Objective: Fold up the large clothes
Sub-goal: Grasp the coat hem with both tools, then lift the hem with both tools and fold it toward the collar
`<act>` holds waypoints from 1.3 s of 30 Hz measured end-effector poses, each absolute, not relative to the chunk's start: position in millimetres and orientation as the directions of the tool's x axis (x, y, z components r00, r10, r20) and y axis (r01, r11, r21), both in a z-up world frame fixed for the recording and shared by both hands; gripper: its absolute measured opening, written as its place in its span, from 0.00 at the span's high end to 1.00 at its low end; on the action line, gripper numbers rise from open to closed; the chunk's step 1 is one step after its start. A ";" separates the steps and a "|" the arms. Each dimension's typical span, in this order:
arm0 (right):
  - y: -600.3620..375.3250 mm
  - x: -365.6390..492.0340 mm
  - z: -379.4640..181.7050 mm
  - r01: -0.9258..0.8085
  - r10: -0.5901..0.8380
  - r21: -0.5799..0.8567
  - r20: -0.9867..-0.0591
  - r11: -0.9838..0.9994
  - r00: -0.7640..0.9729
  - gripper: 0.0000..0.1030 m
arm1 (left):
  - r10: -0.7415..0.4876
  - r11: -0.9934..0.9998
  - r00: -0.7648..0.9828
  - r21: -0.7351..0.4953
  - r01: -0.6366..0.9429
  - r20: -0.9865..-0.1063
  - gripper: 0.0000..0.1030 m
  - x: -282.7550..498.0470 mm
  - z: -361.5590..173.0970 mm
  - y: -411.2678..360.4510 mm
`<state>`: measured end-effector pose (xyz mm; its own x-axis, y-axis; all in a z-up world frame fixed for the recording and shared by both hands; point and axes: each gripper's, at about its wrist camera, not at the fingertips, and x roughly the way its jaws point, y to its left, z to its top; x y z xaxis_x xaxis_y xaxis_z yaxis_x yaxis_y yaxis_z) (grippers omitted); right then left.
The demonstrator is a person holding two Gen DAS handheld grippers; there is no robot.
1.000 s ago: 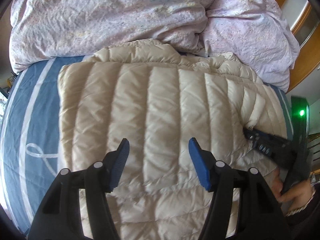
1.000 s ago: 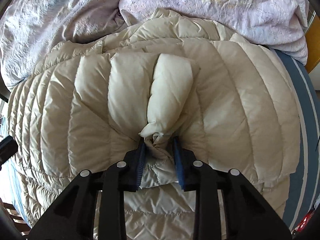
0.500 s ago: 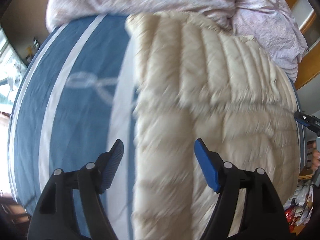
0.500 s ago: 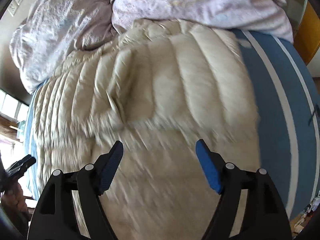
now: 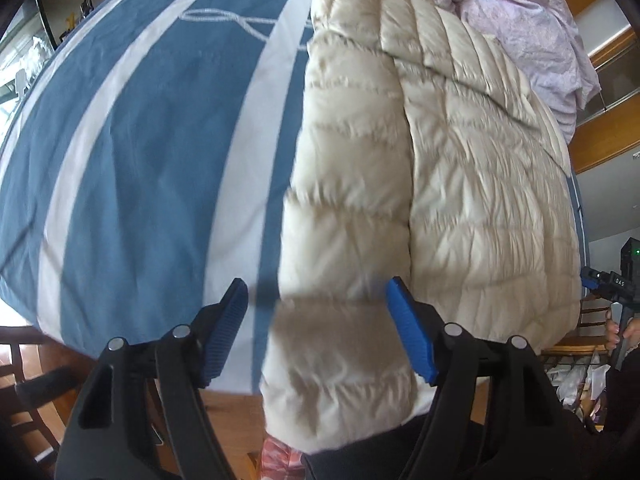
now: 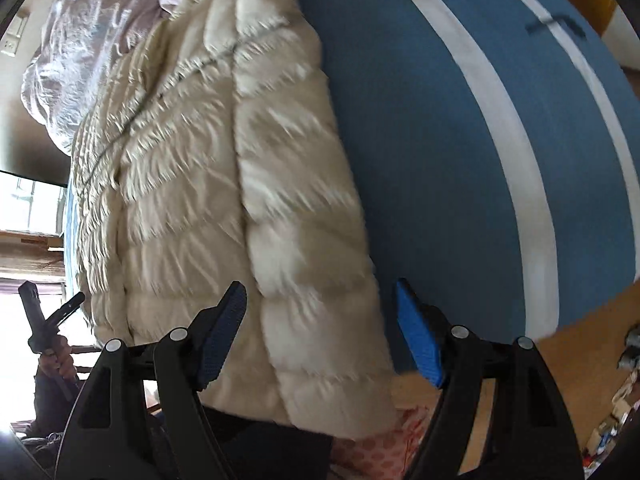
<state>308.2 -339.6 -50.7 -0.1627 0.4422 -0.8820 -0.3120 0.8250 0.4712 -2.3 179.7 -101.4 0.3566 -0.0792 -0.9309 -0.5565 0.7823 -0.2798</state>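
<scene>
Handling judged: puffy jacket (image 5: 460, 184) looks light, soft, springy and slick; a pinch through the hem edge hanging off the bed (image 5: 132, 152) is advised, not the bulging quilting. Jacket is laid lengthwise on the striped bed cover, lilac duvet (image 5: 536, 24) beyond. Left gripper (image 5: 316, 326) and right gripper (image 6: 320, 328) are held wide, nothing gripped. Counted: one jacket, two grippers.
</scene>
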 end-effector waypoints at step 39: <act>-353.6 336.0 15.6 -0.395 0.704 0.694 -0.694 0.601 -0.148 0.90 | 0.121 0.789 0.466 -0.199 -0.581 -0.876 0.96 0.2 -19.2 154.3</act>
<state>336.0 -353.6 15.6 -0.1485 0.7044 -0.6941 -0.3955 0.6011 0.6945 0.2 154.3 -19.2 0.4658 0.1215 -0.8765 -0.5809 0.7892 -0.1993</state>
